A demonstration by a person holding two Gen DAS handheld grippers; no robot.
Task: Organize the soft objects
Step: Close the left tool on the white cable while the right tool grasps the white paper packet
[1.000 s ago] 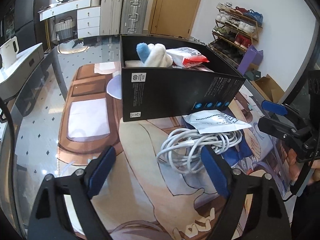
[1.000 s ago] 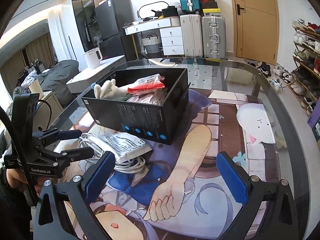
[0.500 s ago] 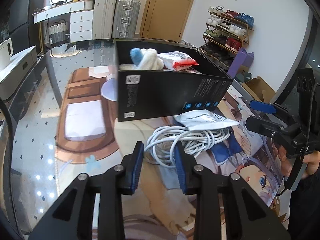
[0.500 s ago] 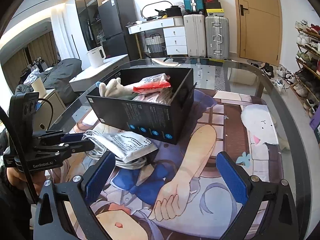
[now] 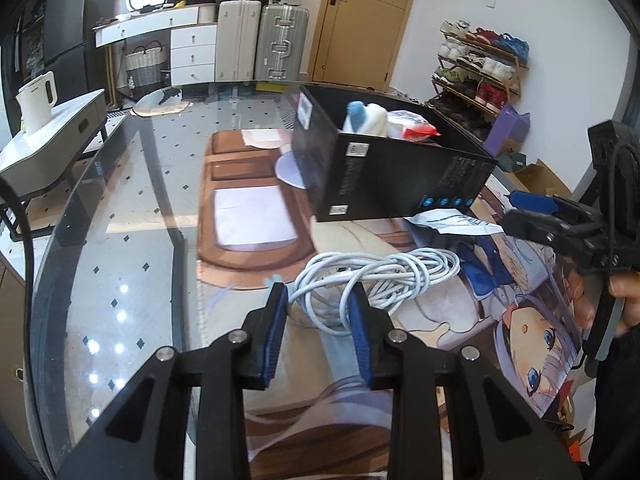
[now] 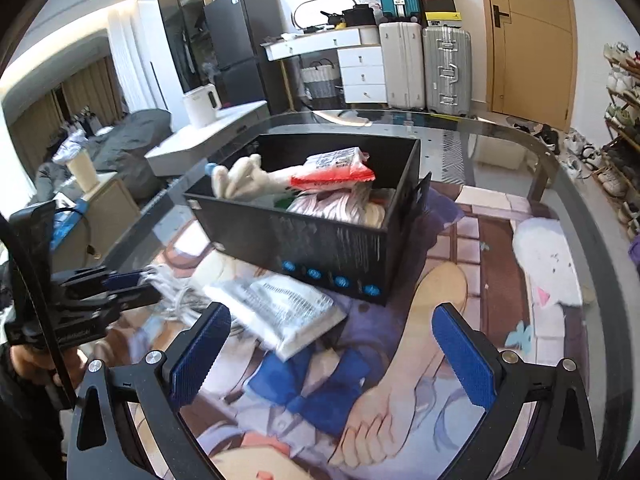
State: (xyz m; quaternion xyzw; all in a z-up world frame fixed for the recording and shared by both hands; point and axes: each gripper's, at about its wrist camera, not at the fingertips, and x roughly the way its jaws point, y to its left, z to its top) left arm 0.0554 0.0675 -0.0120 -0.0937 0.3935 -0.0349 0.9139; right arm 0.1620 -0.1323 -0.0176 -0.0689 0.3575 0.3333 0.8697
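Observation:
A coil of white cable (image 5: 380,276) lies on the printed mat in front of a black box (image 5: 396,176). My left gripper (image 5: 318,308) has its jaws closed on the near loops of the cable; it also shows in the right wrist view (image 6: 136,286). My right gripper (image 6: 332,344) is open and empty, hovering above a white plastic packet (image 6: 280,308) that lies by the box (image 6: 320,236). The box holds a white plush toy (image 6: 244,180), a red-and-white snack bag (image 6: 336,168) and other soft items.
The glass table (image 5: 132,208) carries a printed anime mat (image 6: 460,320). A white kettle (image 6: 200,104) stands on a side unit to the left. Suitcases (image 6: 424,68) and a shoe rack (image 5: 480,72) stand behind the table.
My left gripper has closed from wide open onto the cable coil and swung left. My right gripper has moved nearer the white packet and stays open.

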